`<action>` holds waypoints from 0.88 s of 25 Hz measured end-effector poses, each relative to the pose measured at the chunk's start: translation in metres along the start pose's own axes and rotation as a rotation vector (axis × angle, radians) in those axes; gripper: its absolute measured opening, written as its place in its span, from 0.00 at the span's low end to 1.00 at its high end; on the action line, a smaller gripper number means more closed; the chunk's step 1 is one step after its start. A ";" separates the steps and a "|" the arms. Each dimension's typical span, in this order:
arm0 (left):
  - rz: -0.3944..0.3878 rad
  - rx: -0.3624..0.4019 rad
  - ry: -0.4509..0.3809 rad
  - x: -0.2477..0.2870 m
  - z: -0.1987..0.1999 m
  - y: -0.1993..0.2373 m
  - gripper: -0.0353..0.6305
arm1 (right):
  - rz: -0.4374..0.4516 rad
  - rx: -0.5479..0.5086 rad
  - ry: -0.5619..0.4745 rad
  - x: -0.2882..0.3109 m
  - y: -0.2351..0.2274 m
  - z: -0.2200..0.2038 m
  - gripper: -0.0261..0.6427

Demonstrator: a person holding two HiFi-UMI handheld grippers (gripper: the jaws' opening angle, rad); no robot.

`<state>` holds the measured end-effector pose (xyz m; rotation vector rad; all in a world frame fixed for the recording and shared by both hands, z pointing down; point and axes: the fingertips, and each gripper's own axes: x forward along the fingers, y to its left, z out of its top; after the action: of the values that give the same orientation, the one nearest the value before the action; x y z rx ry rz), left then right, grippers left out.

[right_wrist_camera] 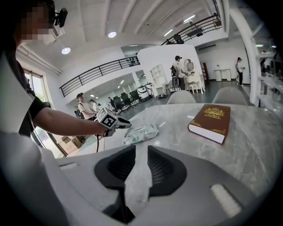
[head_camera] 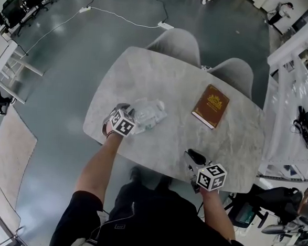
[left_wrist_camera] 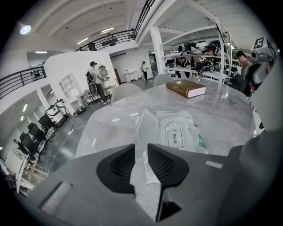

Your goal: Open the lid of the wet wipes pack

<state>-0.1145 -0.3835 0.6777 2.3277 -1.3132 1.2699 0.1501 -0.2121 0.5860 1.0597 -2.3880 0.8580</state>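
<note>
The left gripper holds its jaws narrowly apart astride the near sealed end of the wet wipes pack, probably to pin it. The shut lid lies just ahead. The right gripper, likewise slightly parted and empty, waits with the pack well ahead-left, free for the lid.

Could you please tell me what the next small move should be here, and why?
Probably close the left gripper on the near end of the wet wipes pack, which lies between its open jaws, to steady it. The lid marked OPEN is flat and shut, and the right gripper is open, empty and well away from it.
</note>
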 end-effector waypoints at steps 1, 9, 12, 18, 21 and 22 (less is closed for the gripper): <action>-0.009 -0.003 0.001 0.002 -0.002 0.001 0.20 | -0.008 0.007 0.000 0.000 0.001 -0.001 0.17; -0.046 -0.026 -0.033 0.014 -0.002 0.021 0.22 | -0.100 0.072 -0.053 -0.006 0.019 -0.003 0.17; -0.080 0.050 -0.016 0.016 0.002 0.018 0.22 | -0.145 0.095 -0.060 -0.015 0.025 -0.010 0.17; -0.075 0.126 0.001 0.016 0.003 0.018 0.22 | -0.173 0.116 -0.067 -0.017 0.041 -0.024 0.17; -0.078 0.076 -0.062 -0.010 0.014 0.019 0.22 | -0.168 0.110 -0.071 -0.021 0.044 -0.022 0.17; -0.075 0.062 -0.089 -0.020 0.019 0.021 0.22 | -0.161 0.105 -0.076 -0.021 0.042 -0.018 0.17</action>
<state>-0.1242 -0.3936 0.6455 2.4769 -1.2166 1.2147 0.1332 -0.1665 0.5718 1.3276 -2.3021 0.9082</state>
